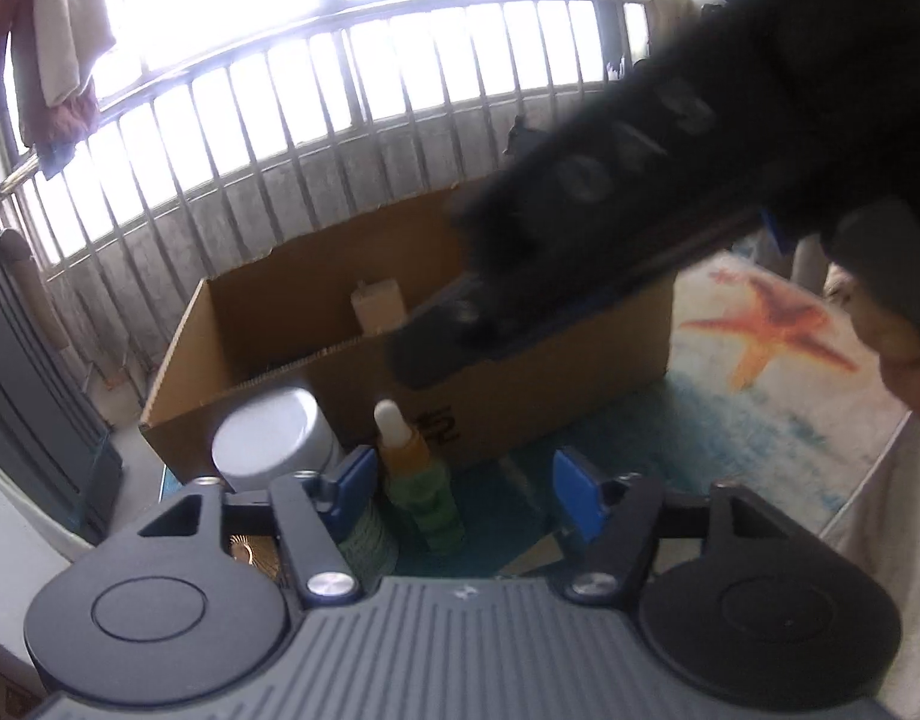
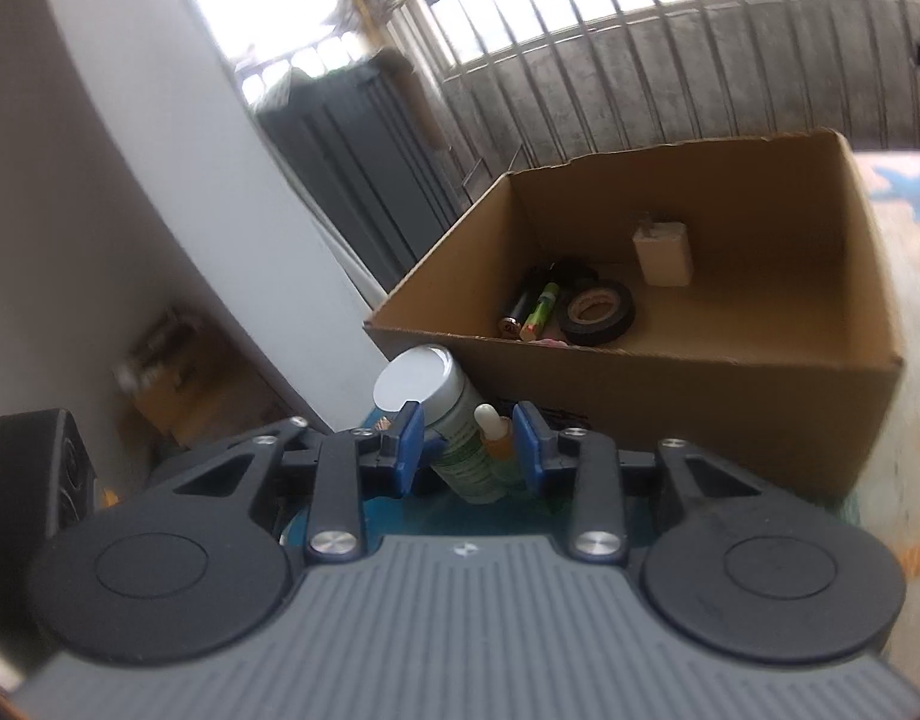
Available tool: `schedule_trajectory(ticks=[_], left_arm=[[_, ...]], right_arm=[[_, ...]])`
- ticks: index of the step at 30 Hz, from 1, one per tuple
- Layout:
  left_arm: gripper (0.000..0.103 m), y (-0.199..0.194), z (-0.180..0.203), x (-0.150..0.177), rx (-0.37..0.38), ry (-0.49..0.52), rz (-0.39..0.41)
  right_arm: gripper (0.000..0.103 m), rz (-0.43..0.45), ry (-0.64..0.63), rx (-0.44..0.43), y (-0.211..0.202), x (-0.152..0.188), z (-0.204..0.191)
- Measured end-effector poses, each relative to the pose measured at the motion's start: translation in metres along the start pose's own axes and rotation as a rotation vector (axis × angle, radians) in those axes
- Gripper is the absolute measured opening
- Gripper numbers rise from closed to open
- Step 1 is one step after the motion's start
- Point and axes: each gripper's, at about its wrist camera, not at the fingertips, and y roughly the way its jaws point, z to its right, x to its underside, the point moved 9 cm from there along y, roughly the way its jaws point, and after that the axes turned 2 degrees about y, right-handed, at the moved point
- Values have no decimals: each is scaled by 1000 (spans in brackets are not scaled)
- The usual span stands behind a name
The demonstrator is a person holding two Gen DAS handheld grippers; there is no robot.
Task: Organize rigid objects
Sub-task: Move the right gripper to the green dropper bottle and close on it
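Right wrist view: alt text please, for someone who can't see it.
The right gripper hangs with its blue fingers apart around a small dropper bottle beside a white-lidded jar. Behind stands an open cardboard box holding a tape roll, batteries and a small wooden block.

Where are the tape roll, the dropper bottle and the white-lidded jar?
black tape roll [image 2: 598, 311], right wrist view, on its top face inside the cardboard box.
dropper bottle [image 1: 400, 450], left wrist view, on its orange neck.
white-lidded jar [image 1: 262, 435], left wrist view, on the flat white lid.
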Motion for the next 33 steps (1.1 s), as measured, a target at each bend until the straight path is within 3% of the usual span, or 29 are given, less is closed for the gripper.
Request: schedule_trajectory(ticks=[7,15,23,33], left_arm=[[56,11,-4,9,-2,-33,-15],[54,15,-7,14,-1,-25,-19],[54,16,-8,15,-38,-6,-14],[54,35,-9,21,-69,-10,-73]], right_arm=[[23,-52,-120,30,25,-3,-6],[8,-84,-141,46,44,-1,3],[7,-72,-113,55,37,1,17],[7,-57,-40,42,18,11,31]])
